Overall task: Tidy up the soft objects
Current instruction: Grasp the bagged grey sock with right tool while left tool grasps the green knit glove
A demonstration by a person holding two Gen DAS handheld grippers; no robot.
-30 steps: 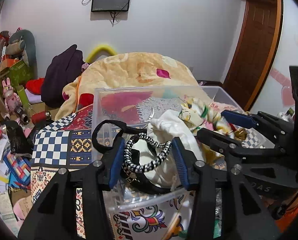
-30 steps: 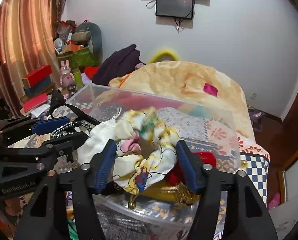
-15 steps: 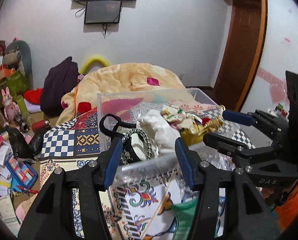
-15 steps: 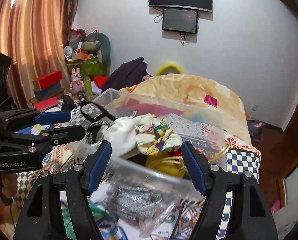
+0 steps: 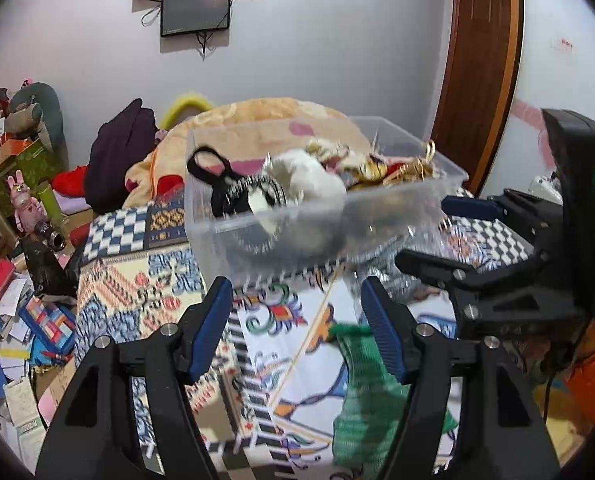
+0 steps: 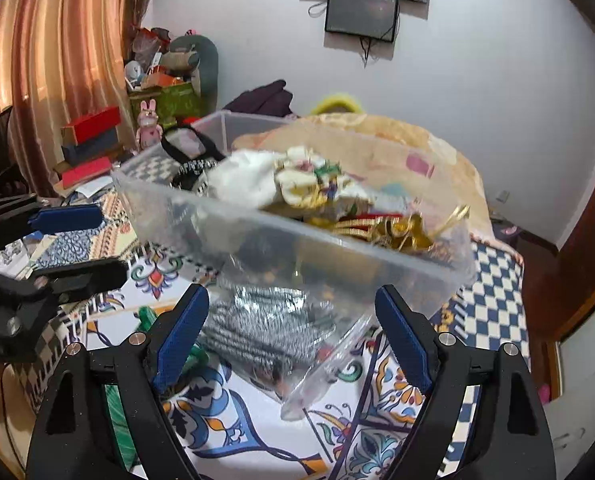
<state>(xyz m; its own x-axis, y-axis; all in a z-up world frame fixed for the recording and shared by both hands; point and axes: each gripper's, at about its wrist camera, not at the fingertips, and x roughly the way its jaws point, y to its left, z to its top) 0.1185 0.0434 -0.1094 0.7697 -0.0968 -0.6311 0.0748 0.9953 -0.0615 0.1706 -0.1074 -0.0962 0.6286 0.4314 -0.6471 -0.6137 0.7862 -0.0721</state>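
Note:
A clear plastic bin point(image 5: 397, 216) point(image 6: 337, 256) sits on the patterned bedspread. It holds a white cloth point(image 5: 309, 176) point(image 6: 241, 176), black bands point(image 5: 225, 188), a floral scrunchie point(image 6: 309, 184) and gold pieces point(image 6: 393, 228). My left gripper point(image 5: 297, 320) is open and empty, below and in front of the bin. My right gripper point(image 6: 289, 332) is open and empty, in front of the bin over a clear bag of grey cloth point(image 6: 273, 328). A green mesh piece point(image 5: 361, 392) lies by the left gripper.
The patterned bedspread point(image 6: 233, 432) covers the bed. A peach blanket point(image 5: 265, 120) is heaped behind the bin, with dark clothes point(image 5: 117, 152). Boxes and toys point(image 6: 93, 136) clutter the left side. A wooden door point(image 5: 477, 60) is at the right.
Both grippers have pulled back from inside the bin toward me and now sit lower in front of it, empty. The soft items stay in the bin.

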